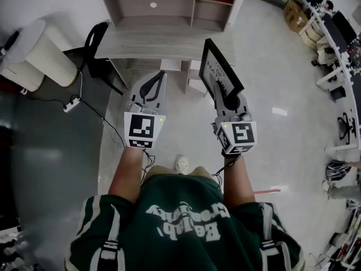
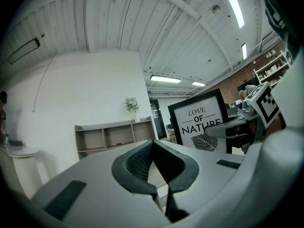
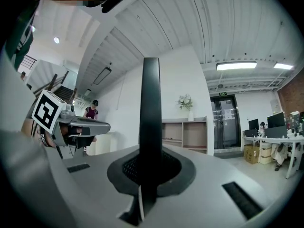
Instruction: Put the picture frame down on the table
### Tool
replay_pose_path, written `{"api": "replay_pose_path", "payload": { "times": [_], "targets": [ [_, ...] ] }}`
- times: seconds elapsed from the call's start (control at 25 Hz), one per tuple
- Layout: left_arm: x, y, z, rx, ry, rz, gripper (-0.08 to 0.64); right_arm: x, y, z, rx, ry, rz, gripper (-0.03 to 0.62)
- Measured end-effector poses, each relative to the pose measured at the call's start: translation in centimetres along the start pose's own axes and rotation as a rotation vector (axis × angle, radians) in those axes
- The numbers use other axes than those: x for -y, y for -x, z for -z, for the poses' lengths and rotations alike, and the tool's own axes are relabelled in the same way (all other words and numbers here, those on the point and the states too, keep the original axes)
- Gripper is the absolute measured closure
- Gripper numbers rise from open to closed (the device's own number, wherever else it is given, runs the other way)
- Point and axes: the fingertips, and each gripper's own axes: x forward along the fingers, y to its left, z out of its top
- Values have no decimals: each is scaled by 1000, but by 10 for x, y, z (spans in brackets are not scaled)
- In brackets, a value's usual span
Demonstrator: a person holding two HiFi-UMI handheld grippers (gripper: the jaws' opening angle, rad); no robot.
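so the right gripper (image 1: pixel 232 101) is clamped on the bottom edge of the picture frame (image 1: pixel 220 72), holding it up in the air, standing on end and leaning a bit. It's a black frame with a "LOVE OF NATURE" leaf print, which you can read in the left gripper view (image 2: pixel 199 122). The right gripper view just shows it edge-on (image 3: pixel 151 127), pinched between the pads. The frame isn't on the table (image 1: pixel 152 41) yet; it's out by the front right corner, over the floor. The left gripper (image 1: pixel 151 86) has its jaws closed together with nothing in them, hanging near the table's front edge. There's a shelf unit (image 1: pixel 169 4) sitting at the back of the table
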Motion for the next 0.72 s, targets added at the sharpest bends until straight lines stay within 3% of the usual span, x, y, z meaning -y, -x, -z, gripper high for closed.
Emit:
{"api": "replay_pose_path", "payload": {
  "times": [0.36,0.72],
  "targets": [
    [-6,-56,-1,5,-5,-13,541,40,-41,-2,16,-2,-22,553],
    [-10,-80,0,10,-16,-16,541,57,-60,2,22,-5,-25,553]
  ]
}}
